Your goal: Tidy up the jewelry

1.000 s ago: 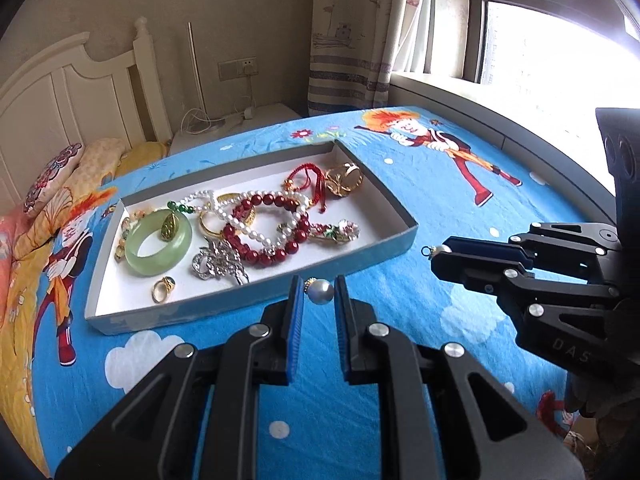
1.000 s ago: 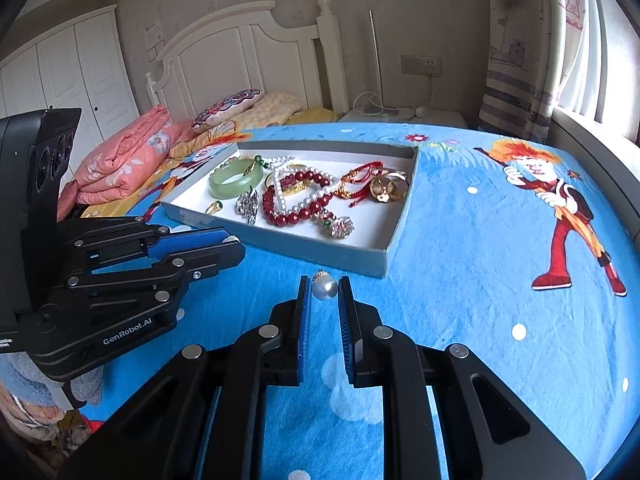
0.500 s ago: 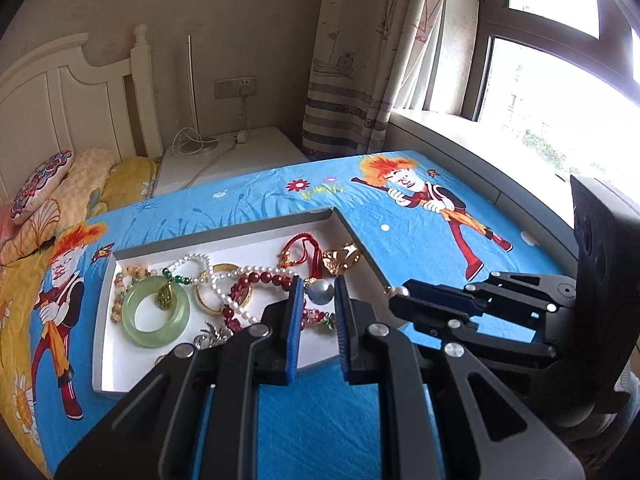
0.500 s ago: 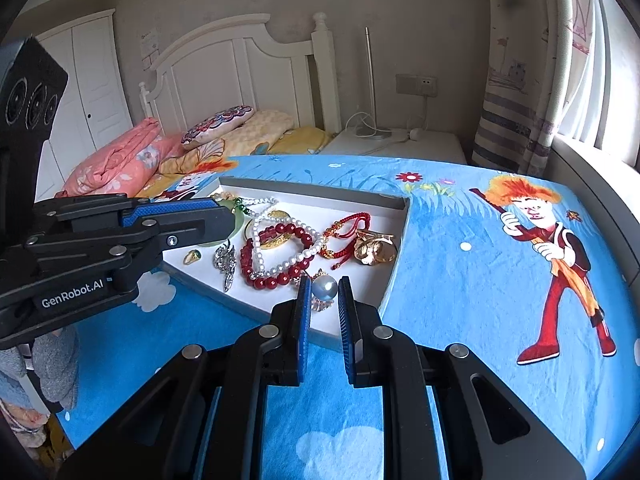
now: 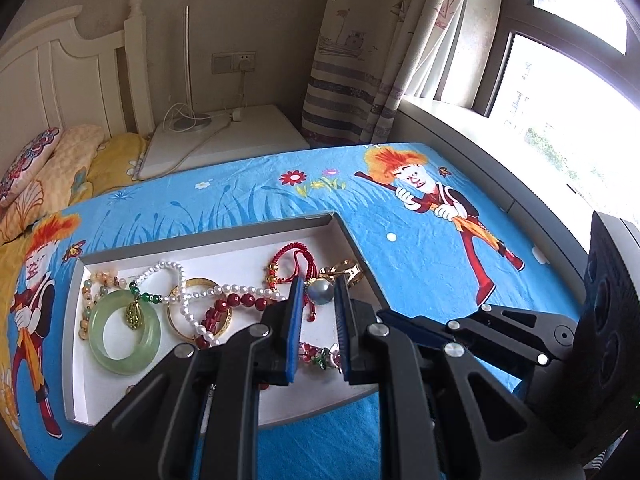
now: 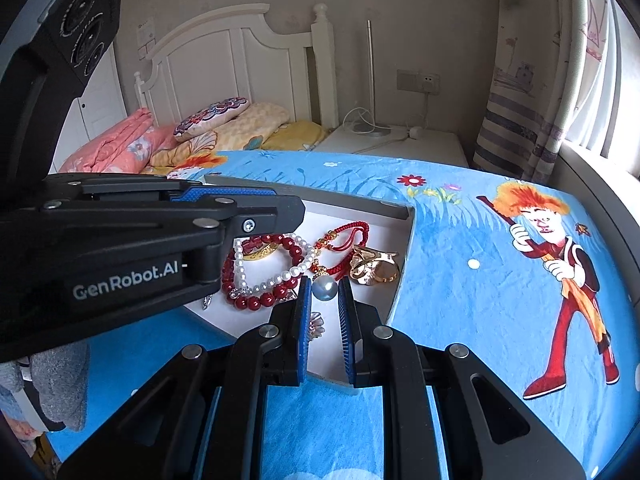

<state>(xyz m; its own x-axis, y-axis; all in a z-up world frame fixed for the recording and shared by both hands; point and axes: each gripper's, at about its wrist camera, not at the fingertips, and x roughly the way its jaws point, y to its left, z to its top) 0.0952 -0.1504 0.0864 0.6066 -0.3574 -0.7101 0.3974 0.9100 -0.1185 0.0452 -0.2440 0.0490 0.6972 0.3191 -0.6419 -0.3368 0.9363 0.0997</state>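
Each gripper is clamped on a grey pearl earring: the left gripper (image 5: 316, 292) holds one pearl (image 5: 320, 291), the right gripper (image 6: 324, 289) another (image 6: 324, 288), both over the tray's (image 5: 76, 360) right end. Smooth and round, either could squirt out and roll onto the blue sheet (image 6: 460, 320), or snag the red cord bracelet (image 5: 294, 260) when dropped

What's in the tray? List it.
The tray holds a jade bangle, pearl strand, red beads, red cord, gold ring. Grippers hide the front part.
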